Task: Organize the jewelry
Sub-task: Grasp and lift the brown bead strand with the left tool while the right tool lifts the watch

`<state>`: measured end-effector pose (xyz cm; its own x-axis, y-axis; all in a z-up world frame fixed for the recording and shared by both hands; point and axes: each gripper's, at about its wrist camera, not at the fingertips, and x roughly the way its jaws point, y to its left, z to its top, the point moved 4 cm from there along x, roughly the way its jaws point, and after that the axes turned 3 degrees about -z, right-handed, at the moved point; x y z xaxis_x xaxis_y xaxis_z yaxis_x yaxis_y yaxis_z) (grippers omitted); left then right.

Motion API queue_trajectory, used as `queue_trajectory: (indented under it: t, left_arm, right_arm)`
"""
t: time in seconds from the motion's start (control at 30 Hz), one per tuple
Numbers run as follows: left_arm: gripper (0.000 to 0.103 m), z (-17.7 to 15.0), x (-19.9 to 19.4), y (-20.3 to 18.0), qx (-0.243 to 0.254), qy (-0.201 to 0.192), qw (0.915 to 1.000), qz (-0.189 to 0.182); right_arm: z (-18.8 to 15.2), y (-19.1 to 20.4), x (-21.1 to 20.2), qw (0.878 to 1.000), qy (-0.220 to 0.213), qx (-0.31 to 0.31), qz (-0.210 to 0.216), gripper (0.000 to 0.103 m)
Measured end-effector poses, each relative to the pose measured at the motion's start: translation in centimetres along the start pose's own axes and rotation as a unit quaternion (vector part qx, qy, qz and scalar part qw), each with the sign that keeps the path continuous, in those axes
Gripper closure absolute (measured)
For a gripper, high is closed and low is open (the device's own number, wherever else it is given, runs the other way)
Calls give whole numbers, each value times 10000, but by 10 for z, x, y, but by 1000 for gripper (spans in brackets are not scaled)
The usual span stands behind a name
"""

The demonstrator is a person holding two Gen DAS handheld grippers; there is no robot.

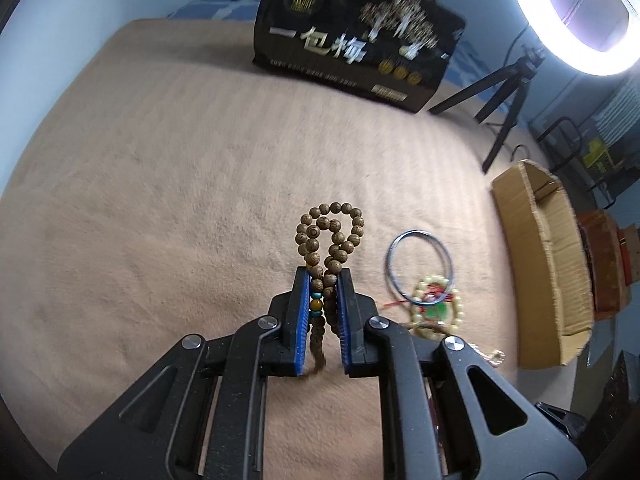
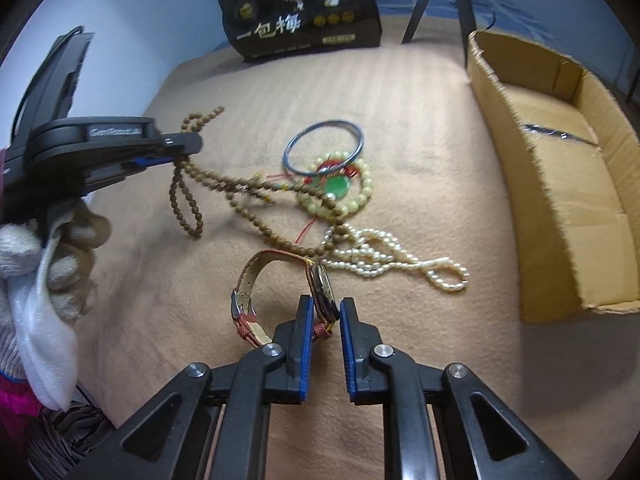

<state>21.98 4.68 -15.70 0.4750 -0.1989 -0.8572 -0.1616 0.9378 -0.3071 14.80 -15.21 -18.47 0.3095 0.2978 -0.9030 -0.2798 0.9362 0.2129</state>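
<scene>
My left gripper (image 1: 323, 276) is shut on a brown wooden bead necklace (image 1: 332, 232) and holds it above the tan blanket; loops stick out past the fingertips. In the right wrist view the left gripper (image 2: 192, 144) holds that necklace (image 2: 240, 190), which trails to the jewelry pile. My right gripper (image 2: 325, 306) is shut on a watch (image 2: 322, 292) with a brown strap, at its dial. A metal bangle (image 2: 324, 148), a cream bead bracelet with a green pendant (image 2: 340, 188) and a pearl necklace (image 2: 384, 256) lie on the blanket.
An open cardboard box (image 2: 560, 184) stands at the right, also in the left wrist view (image 1: 548, 256). A black printed bag (image 2: 304, 12) stands at the back. A tripod (image 1: 504, 100) with a ring light (image 1: 580, 12) is at the far right.
</scene>
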Motion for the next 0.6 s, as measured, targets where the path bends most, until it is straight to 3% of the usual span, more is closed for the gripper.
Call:
queue_trajectory:
  t: [0.6]
  left_arm:
    - [93, 8, -94, -47, 276, -831, 9933, -753]
  right_arm:
    - [4, -37, -78, 9943, -975, 255, -351, 92]
